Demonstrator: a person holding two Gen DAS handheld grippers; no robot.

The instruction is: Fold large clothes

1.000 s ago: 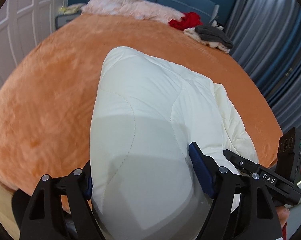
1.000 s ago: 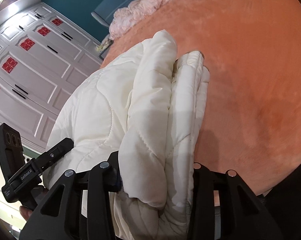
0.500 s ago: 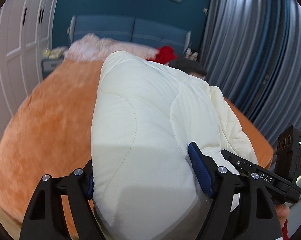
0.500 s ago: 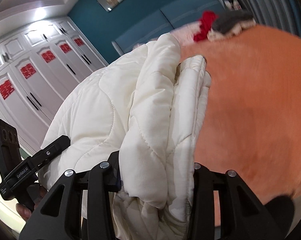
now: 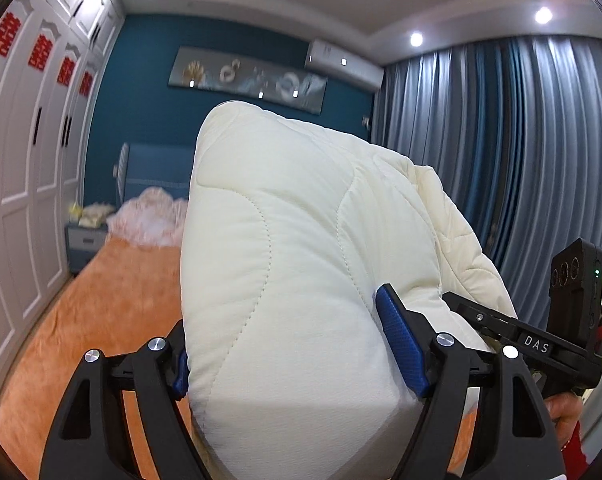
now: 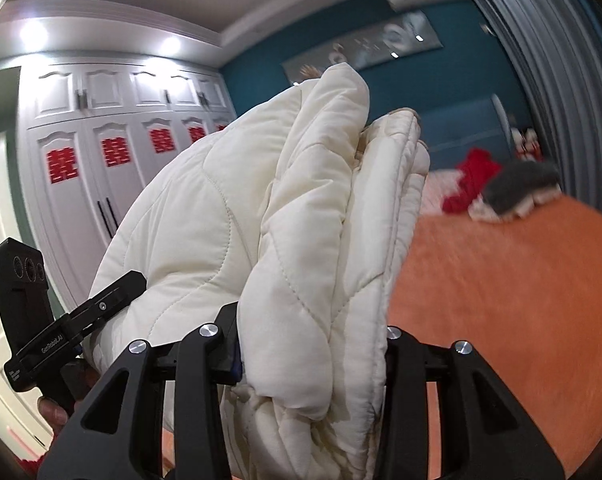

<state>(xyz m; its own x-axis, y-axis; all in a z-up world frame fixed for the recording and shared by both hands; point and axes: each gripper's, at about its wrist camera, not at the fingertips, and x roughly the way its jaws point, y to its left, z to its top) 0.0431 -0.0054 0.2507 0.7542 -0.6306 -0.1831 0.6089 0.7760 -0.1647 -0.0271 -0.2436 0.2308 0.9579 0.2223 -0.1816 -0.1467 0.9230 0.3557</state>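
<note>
Above the orange bedspread (image 5: 81,320), the left gripper (image 5: 289,348) and right gripper (image 6: 313,344) each clench a folded cream quilted coat (image 5: 293,248), held aloft.

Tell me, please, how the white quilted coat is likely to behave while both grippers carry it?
The white quilted coat looks puffy and squashy, probably light for its bulk. Its folded layers seem loosely stacked, so they may slip apart or sag between the left gripper and right gripper.

Orange bed (image 5: 101,320) surface lies open from 7 to 9 o'clock in the left view. Obstacles — wardrobe (image 5: 25,200) at 9 o'clock, curtains (image 5: 521,160) at 3; quilted bundle (image 5: 301,260) blocks centre.
</note>
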